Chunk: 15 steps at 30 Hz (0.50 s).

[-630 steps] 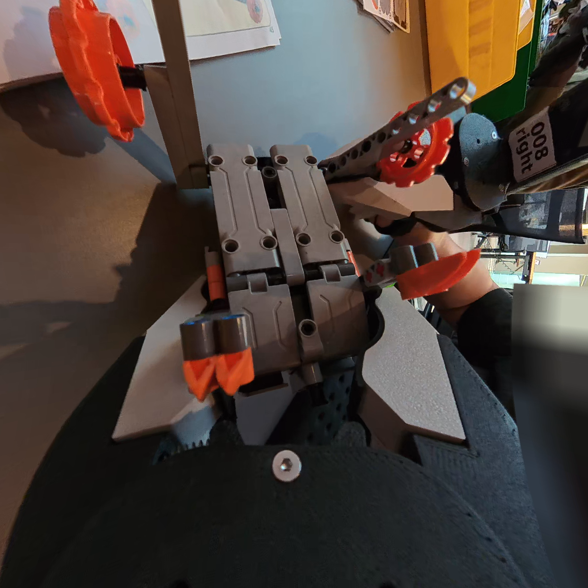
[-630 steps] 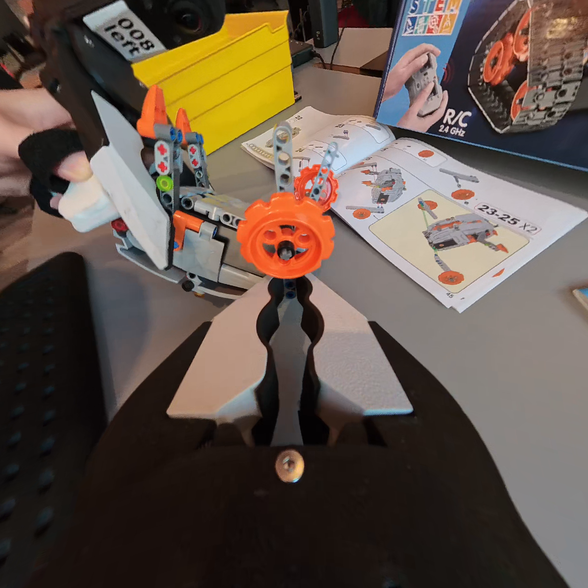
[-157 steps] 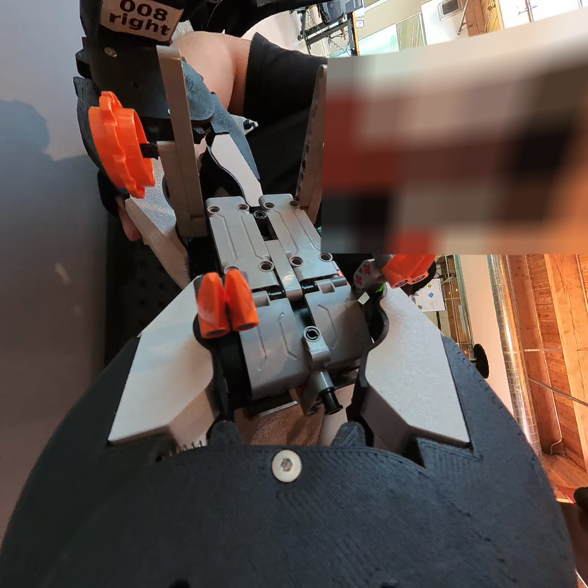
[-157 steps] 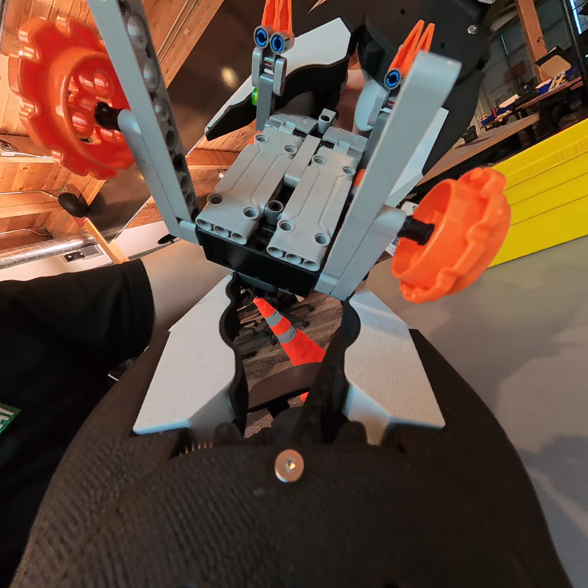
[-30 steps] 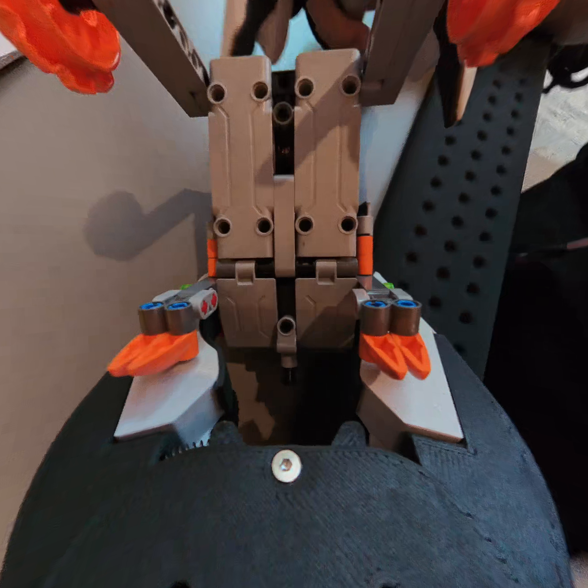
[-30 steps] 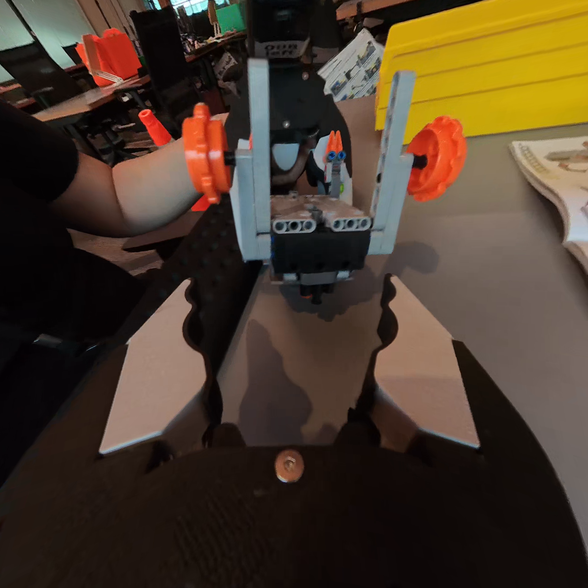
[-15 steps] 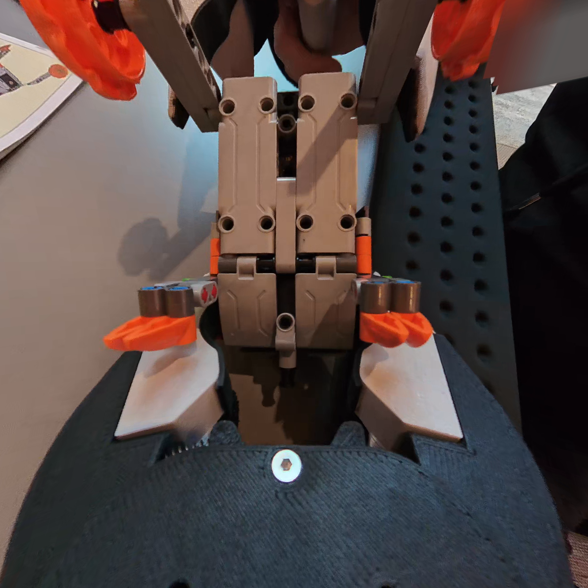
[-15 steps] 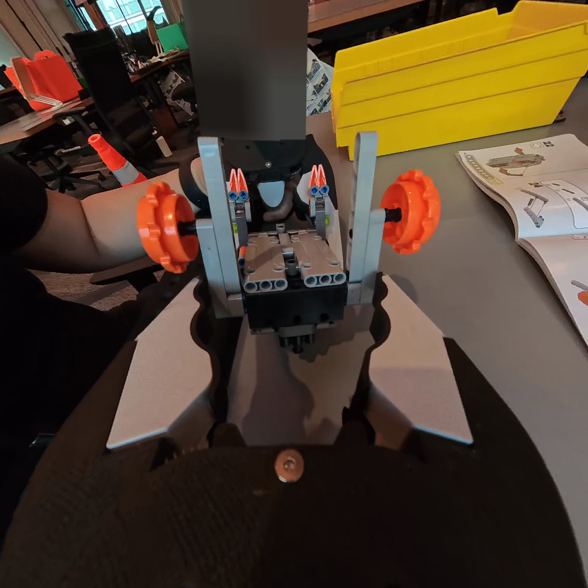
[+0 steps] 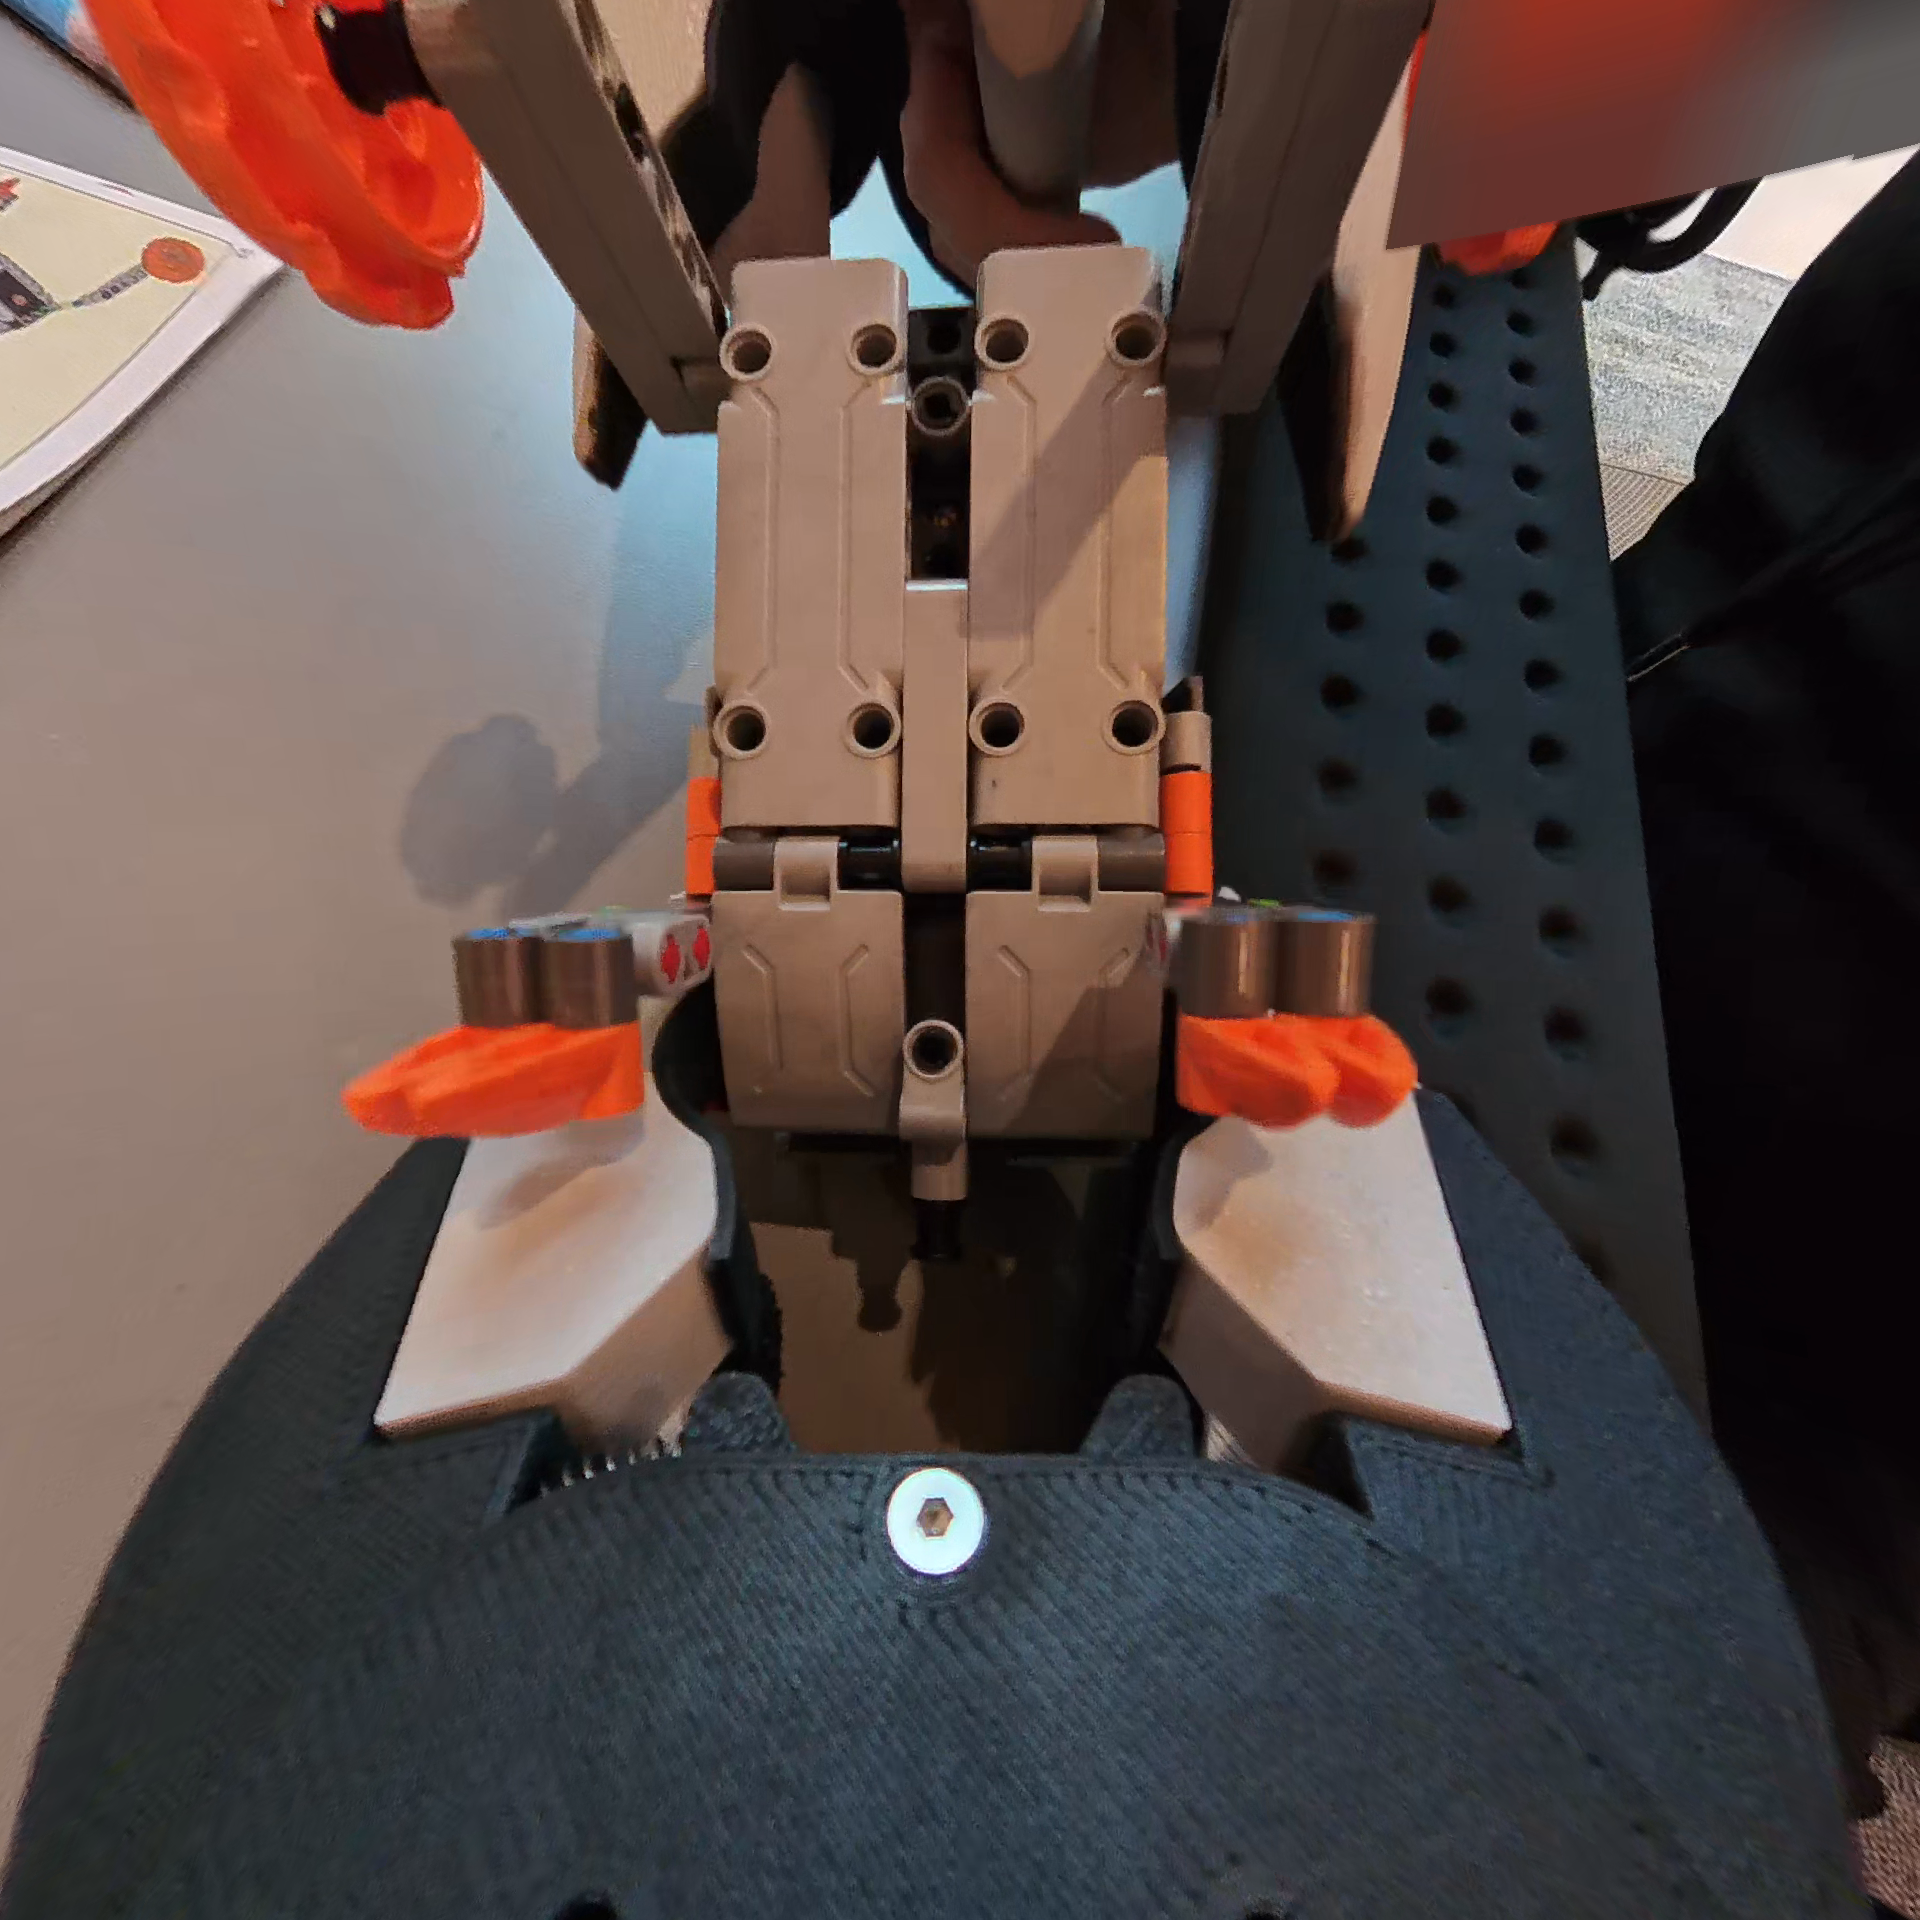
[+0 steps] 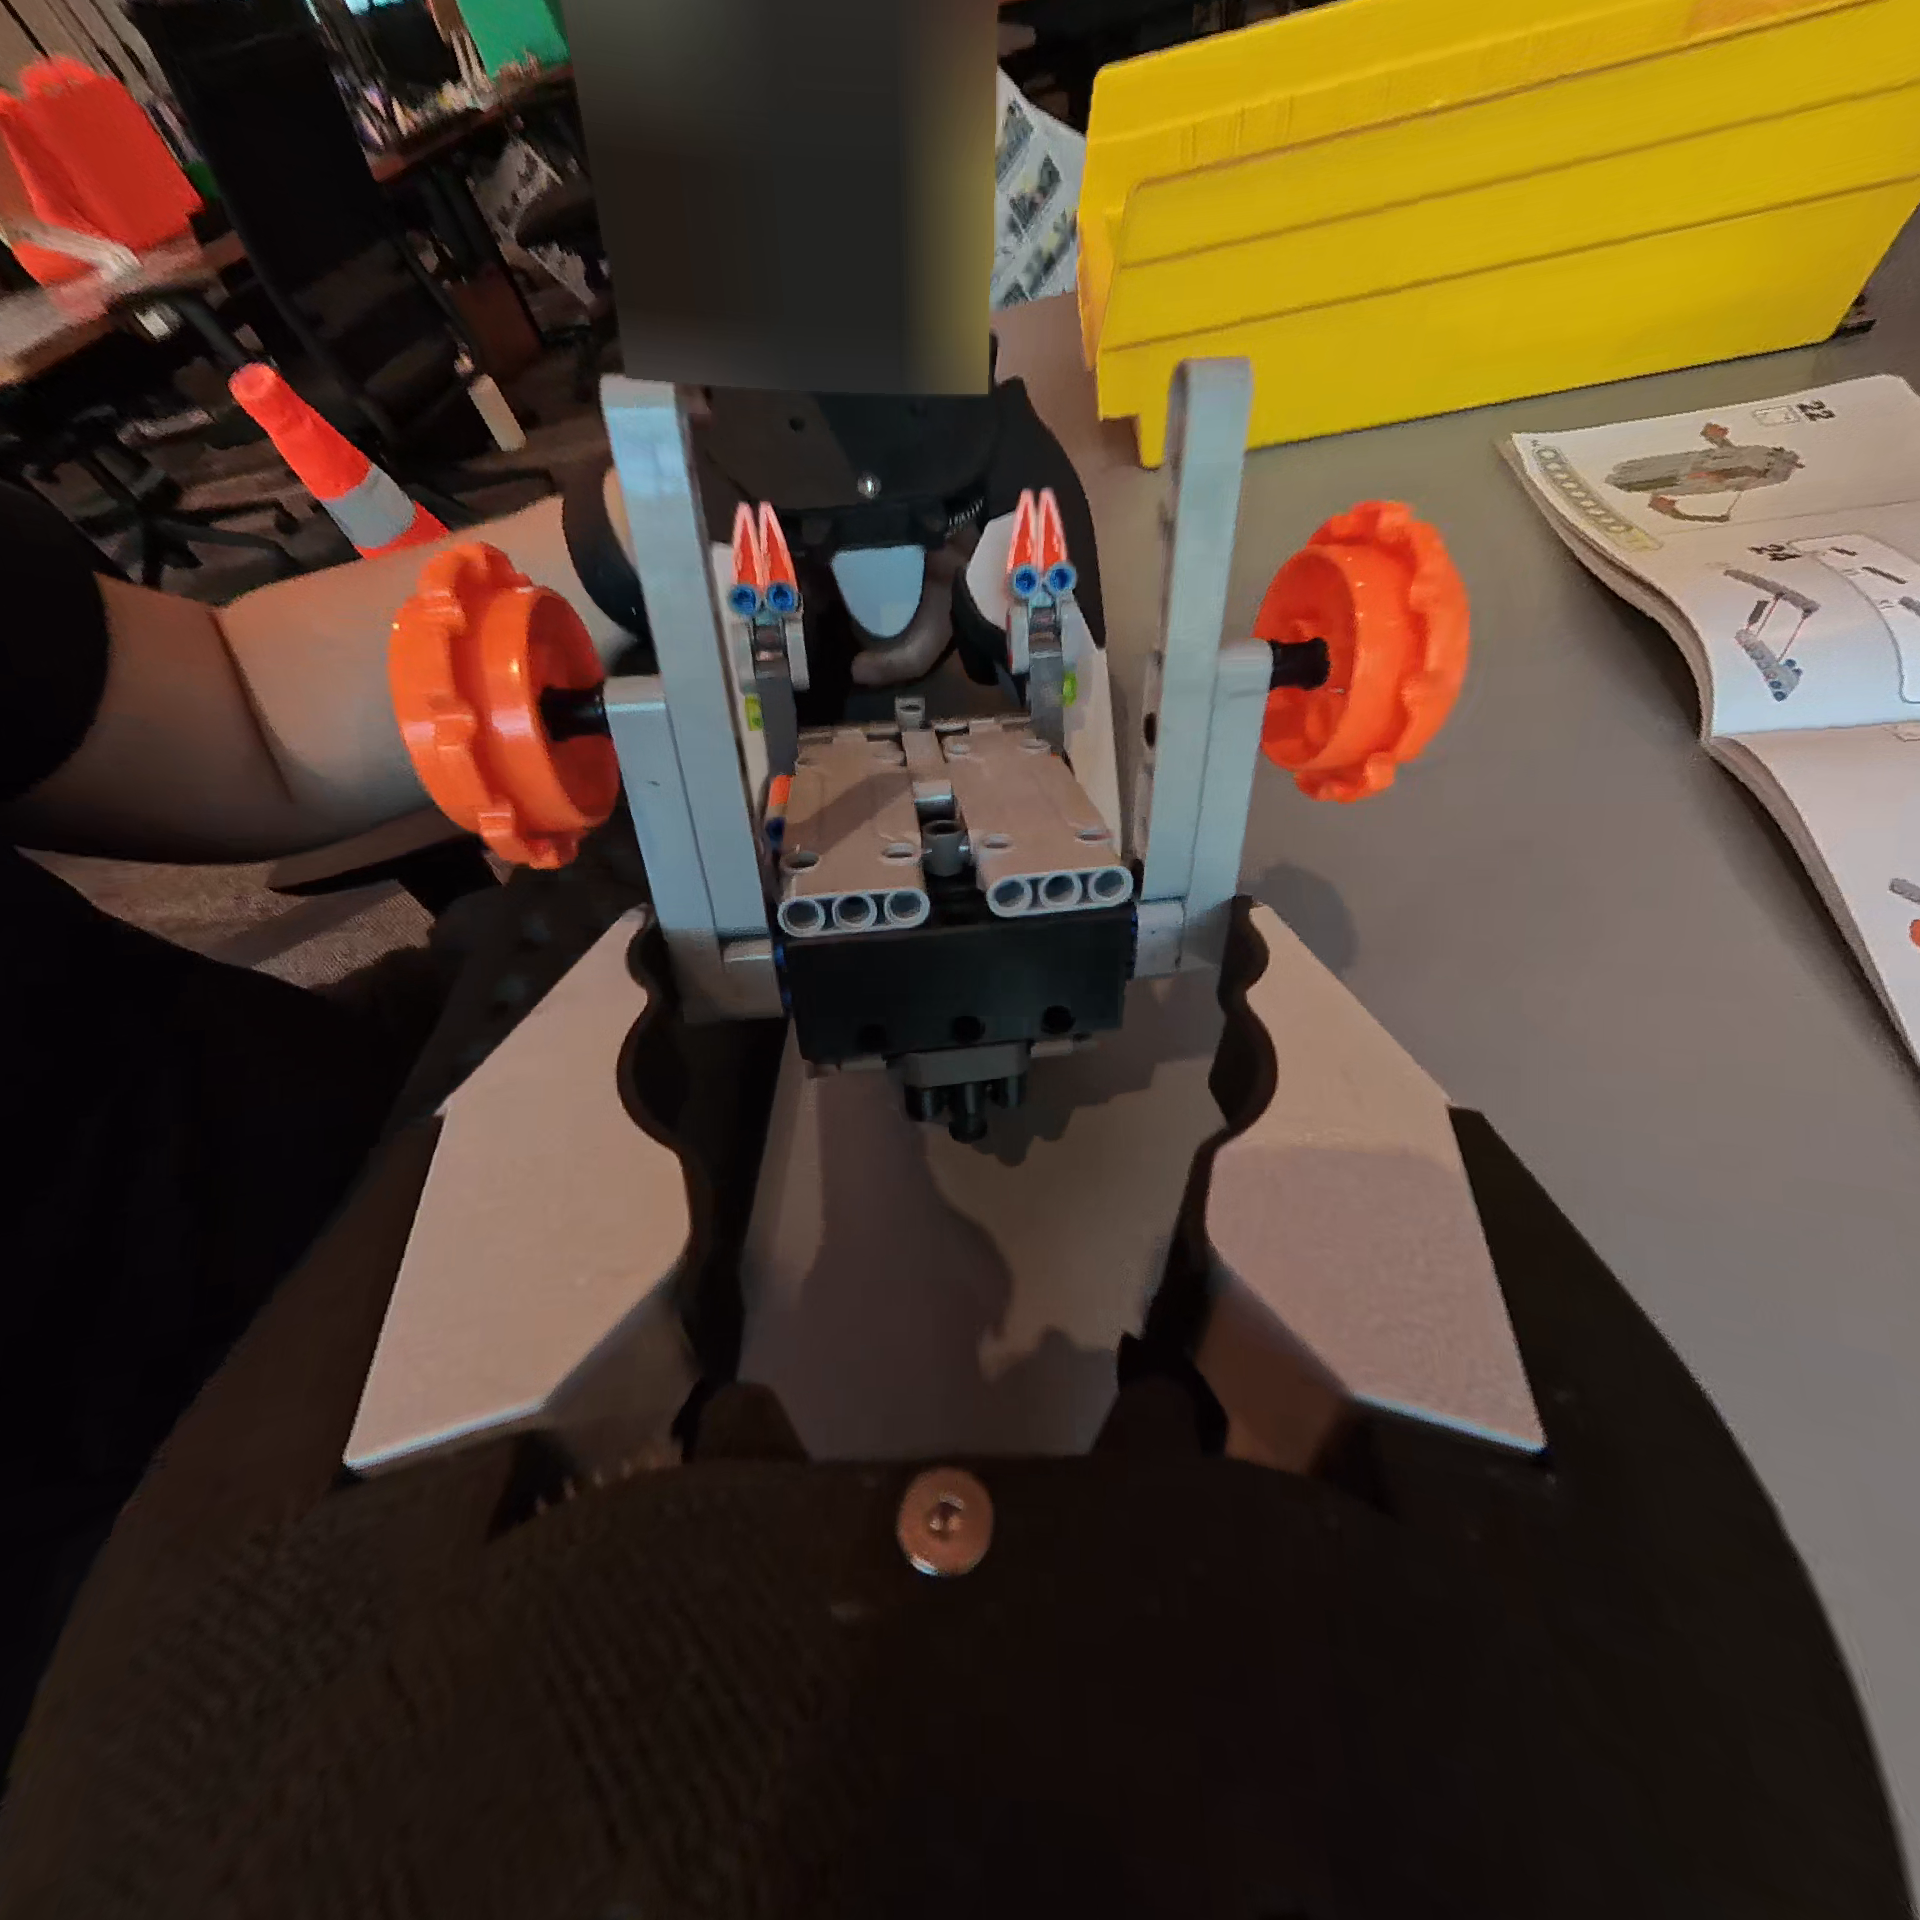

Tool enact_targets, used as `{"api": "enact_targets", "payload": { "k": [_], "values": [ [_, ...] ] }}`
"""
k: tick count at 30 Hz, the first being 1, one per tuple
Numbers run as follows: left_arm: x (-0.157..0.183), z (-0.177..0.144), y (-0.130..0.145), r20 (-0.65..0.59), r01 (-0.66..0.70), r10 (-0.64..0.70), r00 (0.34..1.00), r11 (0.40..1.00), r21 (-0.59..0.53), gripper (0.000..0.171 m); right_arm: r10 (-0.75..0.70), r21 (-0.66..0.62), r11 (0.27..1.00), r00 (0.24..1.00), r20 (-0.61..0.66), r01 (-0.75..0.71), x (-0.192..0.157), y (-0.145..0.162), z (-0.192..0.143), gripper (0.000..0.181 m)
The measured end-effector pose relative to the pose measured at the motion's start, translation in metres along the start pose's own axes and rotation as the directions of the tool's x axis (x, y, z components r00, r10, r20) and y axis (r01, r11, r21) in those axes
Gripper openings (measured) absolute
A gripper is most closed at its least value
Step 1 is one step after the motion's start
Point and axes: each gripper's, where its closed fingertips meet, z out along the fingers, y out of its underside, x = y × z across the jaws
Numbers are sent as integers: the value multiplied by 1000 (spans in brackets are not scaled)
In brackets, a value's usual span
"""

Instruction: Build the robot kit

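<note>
A grey brick-built vehicle model with two upright beams and orange wheels rests on the grey table. My left gripper is shut on the model's rear body, with the orange claw pieces lying over its fingers. The left gripper also shows behind the model in the right wrist view. My right gripper is open. Its fingertips flank the model's black front block and the feet of the beams, and I cannot tell whether they touch.
A yellow bin stands at the back right. An open instruction booklet lies to the right. A black perforated surface runs along the table edge. A person's forearm is at the left, and an orange cone stands on the floor beyond. The tips of one gripper are about 7 cm away from the tips of the other.
My right gripper has moved forward, still open, until its tips stand on either side of the model's black end. My left gripper keeps its hold on the model.
</note>
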Motion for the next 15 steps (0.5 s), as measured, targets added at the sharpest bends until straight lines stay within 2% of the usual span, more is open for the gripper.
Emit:
{"api": "enact_targets", "payload": {
  "k": [2,15],
  "values": [
    [0,1,-1,-7,13,-13,1000,1000,1,90,28,2,1000,1000,12,-28,2,1,-1,104],
    [0,2,-1,-1,-3,3,1000,1000,-11,90,-20,-43,999,1000,3,20,0,5,-1,103]
  ]
}}
